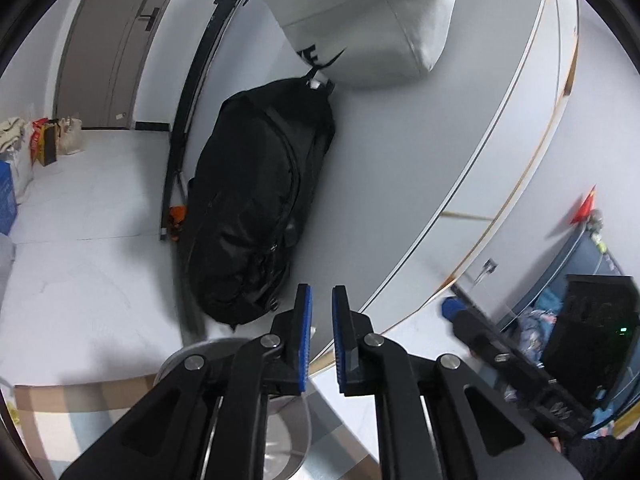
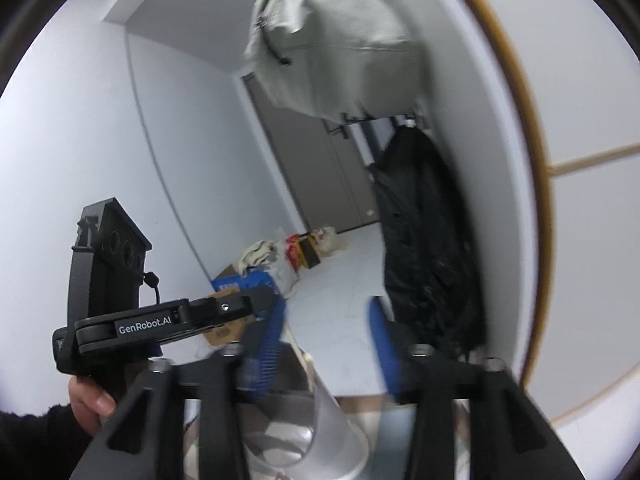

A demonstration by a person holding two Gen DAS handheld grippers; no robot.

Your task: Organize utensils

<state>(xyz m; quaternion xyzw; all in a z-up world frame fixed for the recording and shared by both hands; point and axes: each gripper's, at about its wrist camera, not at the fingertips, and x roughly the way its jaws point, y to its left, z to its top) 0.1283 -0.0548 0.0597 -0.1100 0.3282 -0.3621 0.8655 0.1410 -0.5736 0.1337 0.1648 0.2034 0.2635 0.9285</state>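
Observation:
My left gripper [image 1: 321, 300] is raised and points at the wall; its blue pads stand a small gap apart with nothing between them. Below it lies a round shiny metal container [image 1: 288, 436], mostly hidden by the gripper arms. My right gripper [image 2: 328, 320] is open wide and empty, blurred by motion. Beneath it sits the same metal container [image 2: 336, 436], tilted. The left gripper's body [image 2: 132, 324] and the hand holding it show at the left of the right wrist view. No utensils are in view.
A black backpack [image 1: 256, 208] and a white bag [image 1: 372, 20] hang on the wall ahead. Bags and boxes [image 1: 48, 140] sit on the white floor by a grey door [image 1: 108, 40]. A striped cloth [image 1: 72, 408] lies under the container.

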